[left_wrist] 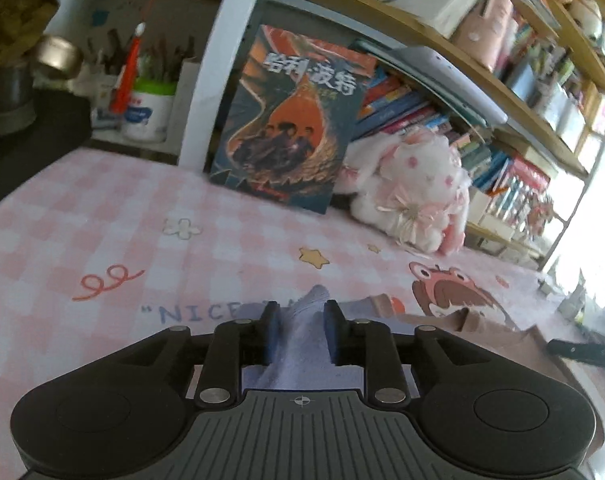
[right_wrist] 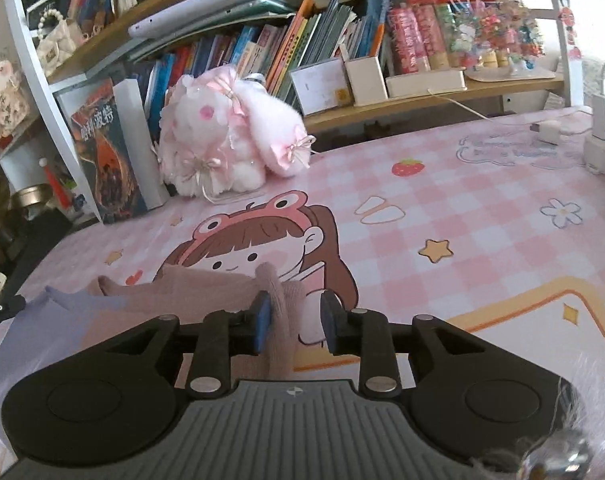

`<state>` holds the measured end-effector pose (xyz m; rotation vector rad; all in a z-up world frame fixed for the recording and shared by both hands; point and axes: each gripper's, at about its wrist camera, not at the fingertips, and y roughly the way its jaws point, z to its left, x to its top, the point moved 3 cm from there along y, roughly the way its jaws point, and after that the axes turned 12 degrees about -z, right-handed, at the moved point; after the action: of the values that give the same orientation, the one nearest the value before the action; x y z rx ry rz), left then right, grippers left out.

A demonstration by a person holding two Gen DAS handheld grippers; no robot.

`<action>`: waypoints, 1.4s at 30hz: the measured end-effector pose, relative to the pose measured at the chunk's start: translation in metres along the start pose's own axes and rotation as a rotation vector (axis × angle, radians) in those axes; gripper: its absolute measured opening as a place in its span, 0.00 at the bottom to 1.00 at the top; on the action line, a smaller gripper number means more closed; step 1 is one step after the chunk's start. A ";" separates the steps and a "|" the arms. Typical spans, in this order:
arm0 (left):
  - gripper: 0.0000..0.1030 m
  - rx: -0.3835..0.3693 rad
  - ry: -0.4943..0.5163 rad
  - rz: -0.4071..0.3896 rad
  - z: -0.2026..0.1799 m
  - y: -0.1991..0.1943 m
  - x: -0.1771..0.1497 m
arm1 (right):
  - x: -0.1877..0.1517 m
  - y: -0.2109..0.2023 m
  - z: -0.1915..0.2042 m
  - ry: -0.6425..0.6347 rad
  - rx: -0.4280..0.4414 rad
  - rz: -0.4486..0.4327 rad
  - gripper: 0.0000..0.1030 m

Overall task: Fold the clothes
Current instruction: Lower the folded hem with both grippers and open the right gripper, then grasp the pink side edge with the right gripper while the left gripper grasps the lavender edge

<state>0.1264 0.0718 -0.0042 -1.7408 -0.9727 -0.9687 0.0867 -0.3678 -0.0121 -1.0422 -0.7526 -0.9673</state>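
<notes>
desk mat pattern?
Pink-and-white check desk mat with cartoon prints: stars, flowers, a frog-hat girl. Clearest in the right wrist view.

Pink checked table mat [right_wrist: 482, 216] carries garment [right_wrist: 190, 292], plush rabbit [right_wrist: 226, 140], book [left_wrist: 286, 120].

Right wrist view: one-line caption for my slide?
Right hand-held gripper with a pinkish-brown garment fold between its jaws.

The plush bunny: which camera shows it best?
The right wrist view: the plush bunny sits whole and fairly sharp beside the book. The left wrist view shows it too, but off to the side and blurrier.
</notes>
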 end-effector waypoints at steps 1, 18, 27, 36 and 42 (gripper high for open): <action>0.25 0.005 0.023 0.012 -0.002 0.003 -0.001 | -0.002 -0.003 0.000 0.002 0.003 0.000 0.25; 0.14 0.067 -0.187 0.019 0.038 0.018 -0.011 | -0.017 -0.002 -0.005 0.106 0.032 0.024 0.08; 0.38 0.056 -0.122 -0.052 0.020 -0.047 0.001 | -0.013 -0.022 0.000 0.098 0.029 0.009 0.20; 0.59 0.002 -0.261 0.000 0.023 -0.107 -0.031 | -0.020 -0.055 0.004 0.121 0.067 0.046 0.34; 0.59 0.030 -0.277 0.052 0.032 -0.104 -0.045 | -0.031 -0.061 0.012 0.092 0.060 0.079 0.31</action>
<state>0.0218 0.1232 -0.0212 -1.8984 -1.1039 -0.6877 0.0180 -0.3590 -0.0133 -0.9619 -0.6558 -0.9135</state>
